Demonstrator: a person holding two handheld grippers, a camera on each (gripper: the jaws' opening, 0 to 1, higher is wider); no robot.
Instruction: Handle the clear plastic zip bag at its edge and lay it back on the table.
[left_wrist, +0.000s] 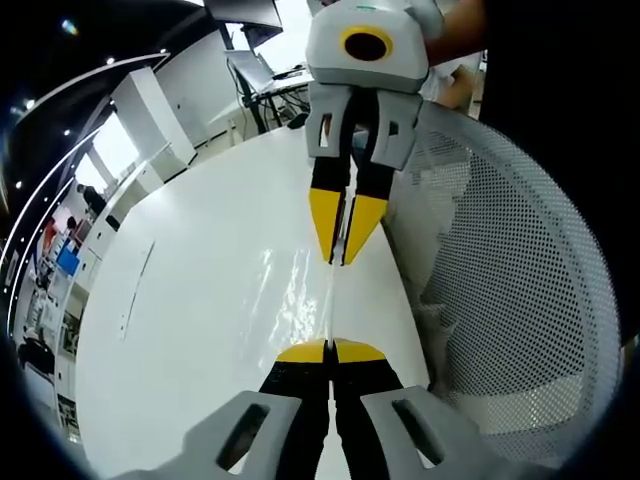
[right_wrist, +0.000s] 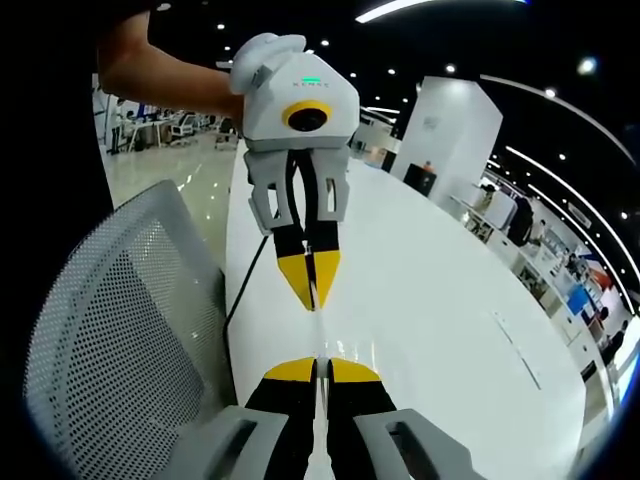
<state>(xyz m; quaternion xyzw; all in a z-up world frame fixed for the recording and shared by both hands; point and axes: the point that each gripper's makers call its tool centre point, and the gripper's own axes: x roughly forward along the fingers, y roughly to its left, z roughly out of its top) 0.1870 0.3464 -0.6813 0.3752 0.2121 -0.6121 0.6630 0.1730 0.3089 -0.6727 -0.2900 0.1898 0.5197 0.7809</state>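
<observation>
In the left gripper view, my left gripper (left_wrist: 330, 351) has its yellow-tipped jaws pinched together on the near edge of the clear plastic zip bag (left_wrist: 300, 300), which stretches as a thin glossy sheet above the white table (left_wrist: 200, 280) toward my right gripper (left_wrist: 343, 258), whose jaws are clamped on the bag's far edge. A grey mesh chair (left_wrist: 520, 280) stands just beside the table on the right of that view. In the right gripper view, the chair (right_wrist: 110, 340) sits on the left, my right gripper (right_wrist: 316, 368) is closed on the bag's edge (right_wrist: 316, 335), and my left gripper (right_wrist: 312, 298) faces it, carrying a small line of lettering too blurred to read.
</observation>
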